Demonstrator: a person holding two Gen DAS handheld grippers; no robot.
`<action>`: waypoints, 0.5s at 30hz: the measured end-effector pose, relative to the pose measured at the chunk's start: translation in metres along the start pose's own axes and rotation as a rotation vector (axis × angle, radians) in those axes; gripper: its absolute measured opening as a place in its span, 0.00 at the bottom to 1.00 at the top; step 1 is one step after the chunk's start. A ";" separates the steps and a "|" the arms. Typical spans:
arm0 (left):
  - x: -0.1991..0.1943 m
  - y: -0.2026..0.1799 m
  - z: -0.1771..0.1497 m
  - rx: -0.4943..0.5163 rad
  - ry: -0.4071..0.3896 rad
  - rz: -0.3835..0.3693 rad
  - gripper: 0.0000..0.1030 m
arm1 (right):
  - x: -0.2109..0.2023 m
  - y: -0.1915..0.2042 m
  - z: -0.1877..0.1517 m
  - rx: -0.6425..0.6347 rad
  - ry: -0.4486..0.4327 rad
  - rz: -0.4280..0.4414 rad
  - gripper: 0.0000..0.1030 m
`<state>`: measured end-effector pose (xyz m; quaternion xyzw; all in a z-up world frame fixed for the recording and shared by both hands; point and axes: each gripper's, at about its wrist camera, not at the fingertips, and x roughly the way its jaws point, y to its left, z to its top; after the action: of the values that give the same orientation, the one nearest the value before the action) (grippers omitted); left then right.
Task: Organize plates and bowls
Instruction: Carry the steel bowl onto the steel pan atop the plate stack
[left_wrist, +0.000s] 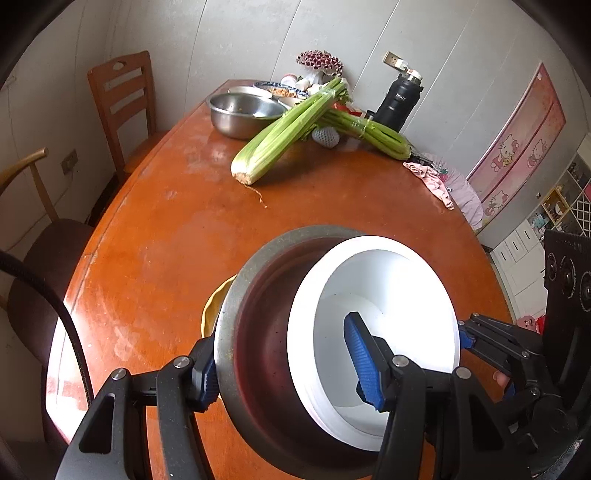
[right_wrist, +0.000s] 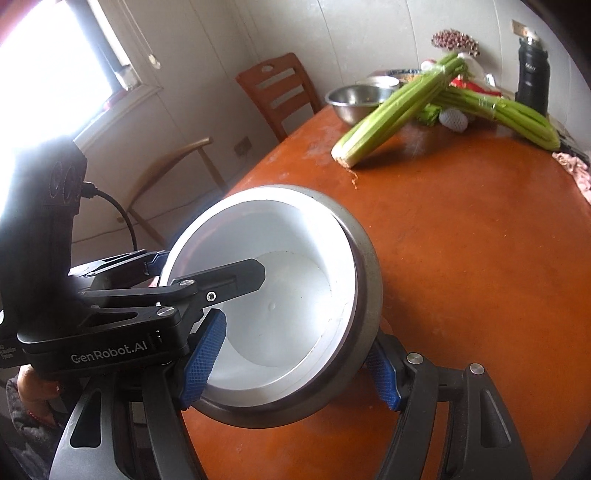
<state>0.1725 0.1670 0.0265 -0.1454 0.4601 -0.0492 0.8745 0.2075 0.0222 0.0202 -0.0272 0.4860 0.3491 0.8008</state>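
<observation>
A white bowl (left_wrist: 384, 317) sits nested inside a steel bowl (left_wrist: 258, 332), both tilted above the orange table (left_wrist: 177, 236). My left gripper (left_wrist: 286, 373) is shut across the steel rim and the white bowl's wall, one finger outside, one inside. My right gripper (right_wrist: 291, 360) grips the opposite side of the same stack (right_wrist: 280, 295), one pad inside the white bowl, one outside the steel bowl (right_wrist: 365, 273). A yellow dish (left_wrist: 214, 306) shows under the steel bowl's left edge.
Two celery bunches (left_wrist: 284, 129), a second steel bowl (left_wrist: 240, 110), food plates, a black flask (left_wrist: 399, 99) and a pink cloth (left_wrist: 432, 181) lie at the table's far end. Wooden chairs (left_wrist: 122, 103) stand along the left.
</observation>
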 end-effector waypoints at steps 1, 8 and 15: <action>0.003 0.002 0.001 -0.001 0.001 -0.001 0.57 | 0.003 -0.001 0.001 0.000 0.006 -0.001 0.72; 0.015 0.008 -0.002 0.002 0.012 0.012 0.57 | 0.016 -0.002 -0.001 0.001 0.035 -0.012 0.72; 0.019 0.012 -0.006 -0.005 0.013 0.014 0.57 | 0.023 -0.002 -0.002 -0.017 0.038 -0.064 0.72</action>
<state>0.1781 0.1731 0.0044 -0.1440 0.4671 -0.0428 0.8714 0.2137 0.0324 0.0005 -0.0563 0.4972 0.3267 0.8018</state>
